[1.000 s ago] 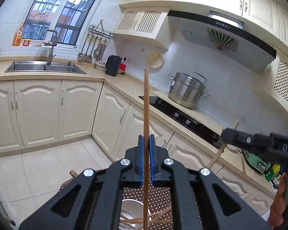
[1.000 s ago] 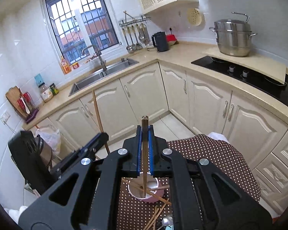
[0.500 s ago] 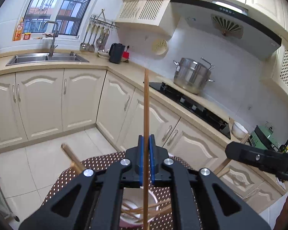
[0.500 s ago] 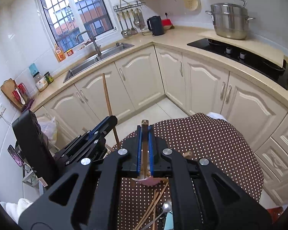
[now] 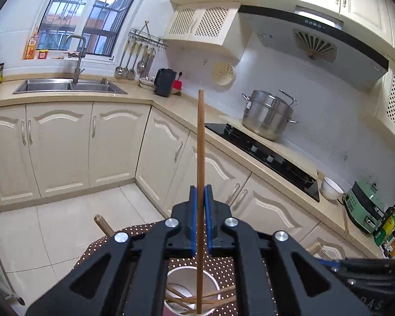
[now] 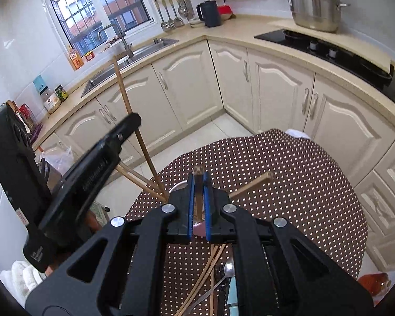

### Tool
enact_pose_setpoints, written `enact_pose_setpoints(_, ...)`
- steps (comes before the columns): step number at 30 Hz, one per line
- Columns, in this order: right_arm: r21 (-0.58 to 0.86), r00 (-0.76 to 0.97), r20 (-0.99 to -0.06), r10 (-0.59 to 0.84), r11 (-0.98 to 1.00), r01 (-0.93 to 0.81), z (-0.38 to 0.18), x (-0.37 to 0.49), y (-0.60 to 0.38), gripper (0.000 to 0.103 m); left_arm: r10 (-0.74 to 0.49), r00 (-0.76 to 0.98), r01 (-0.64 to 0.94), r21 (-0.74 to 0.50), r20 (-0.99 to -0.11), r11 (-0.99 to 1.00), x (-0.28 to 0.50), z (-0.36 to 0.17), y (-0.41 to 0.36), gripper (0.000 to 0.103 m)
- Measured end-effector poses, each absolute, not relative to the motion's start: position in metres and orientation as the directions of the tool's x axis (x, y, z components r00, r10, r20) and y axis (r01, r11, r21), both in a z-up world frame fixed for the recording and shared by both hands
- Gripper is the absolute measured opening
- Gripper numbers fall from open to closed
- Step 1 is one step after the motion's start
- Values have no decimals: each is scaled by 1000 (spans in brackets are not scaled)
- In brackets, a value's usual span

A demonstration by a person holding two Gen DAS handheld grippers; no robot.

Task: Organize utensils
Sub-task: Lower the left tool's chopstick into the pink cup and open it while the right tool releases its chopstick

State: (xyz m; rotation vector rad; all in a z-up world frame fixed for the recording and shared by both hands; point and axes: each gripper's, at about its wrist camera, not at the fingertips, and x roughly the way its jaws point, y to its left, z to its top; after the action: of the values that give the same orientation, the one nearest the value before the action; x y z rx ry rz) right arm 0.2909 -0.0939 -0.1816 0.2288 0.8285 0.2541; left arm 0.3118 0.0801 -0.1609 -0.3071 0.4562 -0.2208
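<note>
Chopsticks: one long chopstick (image 5: 200, 158) stands pinched in the left gripper (image 5: 200, 210) jaws over the white cup (image 5: 192, 284); right gripper (image 6: 198, 197) jaws clamp another chopstick (image 6: 198, 184) above the dotted desk (image 6: 289, 184)

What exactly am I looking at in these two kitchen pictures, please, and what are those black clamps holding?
No robot here: a person carries a two-finger clamp in each hand, with a fisheye camera on each looking along its fingers. One picture comes from the left gripper, shut on a long chopstick whose tip is in a white cup. The other comes from the right gripper, shut on another chopstick above the same cup. Below lies a dotted tablecloth with loose chopsticks and a spoon.
</note>
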Motion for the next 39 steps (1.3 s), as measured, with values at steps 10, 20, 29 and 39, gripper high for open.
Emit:
enact_pose_setpoints(10,318,635,-702,322,940,-125,-181,291,-97,7,-249,878,132,-293,-410,947,319,-174,71,5)
enact_pose_setpoints(20,331,630,-702,332,935,-123,-181,293,-100,7,-243,860,143,-245,-449,959,306,-192,61,5)
enact_pose_setpoints(29,337,631,-698,339,933,-129,-181,291,-99,8,-240,832,130,-245,-500,961,286,-205,70,5)
enact_pose_setpoints(39,334,627,-703,335,934,-125,-181,286,-96,8,-261,789,143,-247,-557,958,267,-212,75,7)
